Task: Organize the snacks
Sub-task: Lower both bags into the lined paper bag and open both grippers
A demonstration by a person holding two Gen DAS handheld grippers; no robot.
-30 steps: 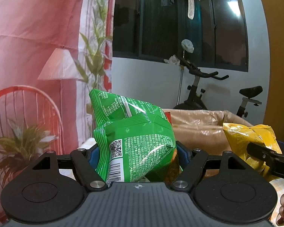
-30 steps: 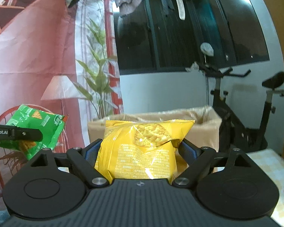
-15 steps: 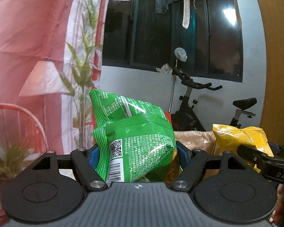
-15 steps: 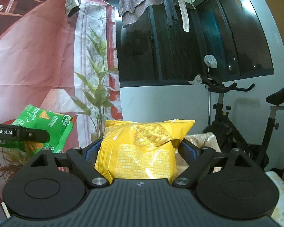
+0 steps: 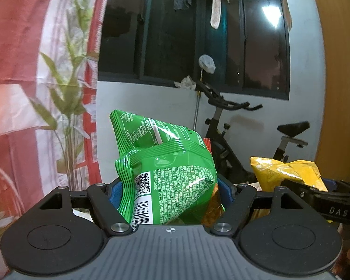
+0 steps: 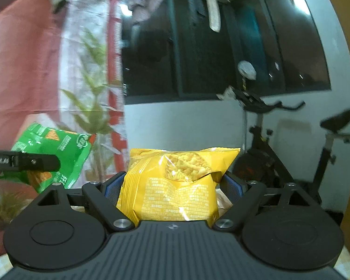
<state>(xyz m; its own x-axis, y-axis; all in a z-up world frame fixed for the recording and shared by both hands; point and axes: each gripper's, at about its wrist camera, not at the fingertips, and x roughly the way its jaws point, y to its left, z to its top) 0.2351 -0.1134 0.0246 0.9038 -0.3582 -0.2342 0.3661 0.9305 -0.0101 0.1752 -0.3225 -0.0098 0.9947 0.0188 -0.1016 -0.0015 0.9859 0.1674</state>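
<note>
Your left gripper (image 5: 168, 193) pinches a crinkled green foil snack bag (image 5: 165, 175) held aloft, while at its three o'clock your right gripper (image 6: 172, 186) pinches a puffy yellow foil snack bag (image 6: 175, 186).

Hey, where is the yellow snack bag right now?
The yellow snack bag sits clamped between the blue pads of the right hand-held gripper, centre of the right wrist view, with the exercise bike behind it and the green snack bag to its left.
</note>
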